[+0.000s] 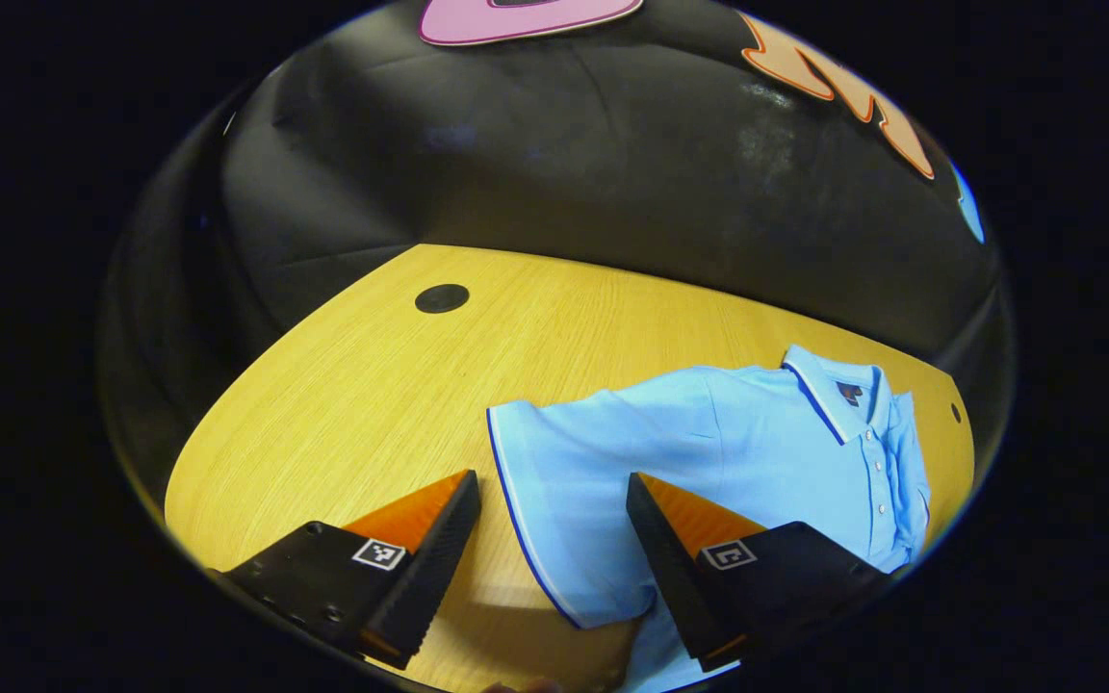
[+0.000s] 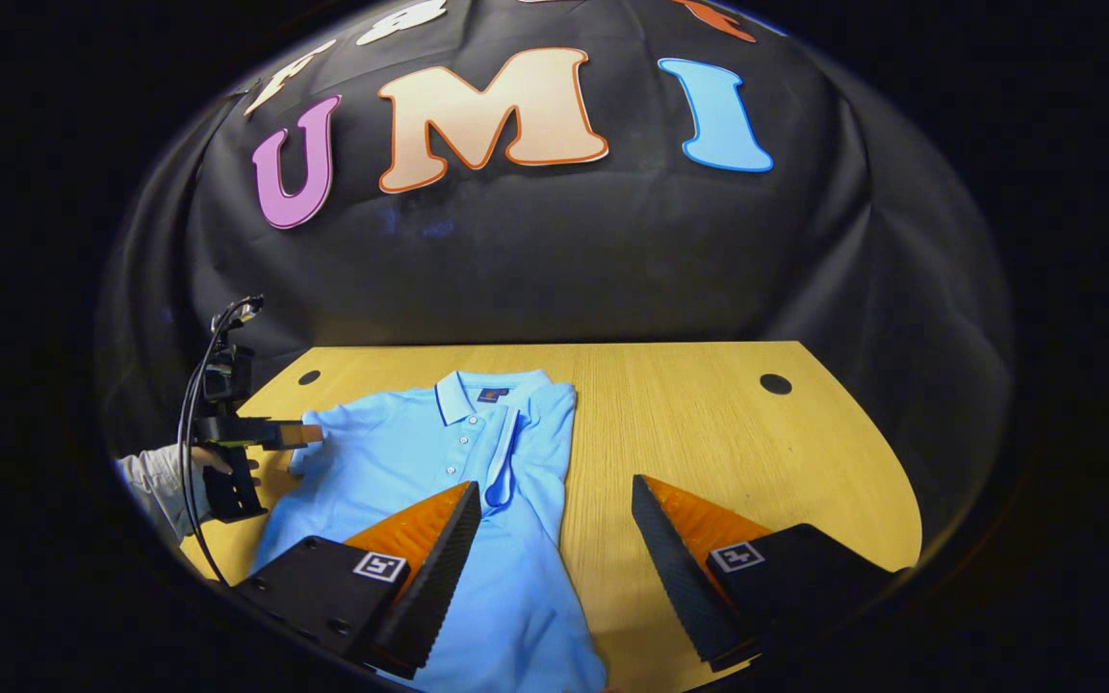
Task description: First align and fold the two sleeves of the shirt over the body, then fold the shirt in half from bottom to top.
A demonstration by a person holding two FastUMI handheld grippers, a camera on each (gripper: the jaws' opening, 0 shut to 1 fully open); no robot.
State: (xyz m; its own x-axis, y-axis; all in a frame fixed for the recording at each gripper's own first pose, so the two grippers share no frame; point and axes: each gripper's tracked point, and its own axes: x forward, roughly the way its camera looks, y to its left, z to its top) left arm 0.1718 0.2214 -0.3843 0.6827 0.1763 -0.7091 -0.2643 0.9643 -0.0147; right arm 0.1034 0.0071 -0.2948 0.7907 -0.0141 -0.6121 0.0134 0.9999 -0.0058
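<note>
A light blue polo shirt (image 1: 757, 452) lies flat on the wooden table (image 1: 352, 385), collar (image 1: 829, 390) toward the far wall. Its outspread sleeve (image 1: 554, 500), edged with a dark stripe, lies between the fingers of my open left gripper (image 1: 547, 486), just above the cloth. In the right gripper view the shirt (image 2: 391, 457) shows its other sleeve (image 2: 540, 452) folded over the body. My right gripper (image 2: 554, 486) hovers open over the shirt's right edge and holds nothing. The left gripper (image 2: 299, 435) appears at the shirt's far-left sleeve, held by a hand (image 2: 218, 462).
The table (image 2: 709, 433) has bare wood right of the shirt and small black round holes (image 1: 441, 298) (image 2: 775, 383) near its back corners. The booth's black cloth wall rises right behind the table. A cable (image 2: 193, 404) loops up from the left gripper.
</note>
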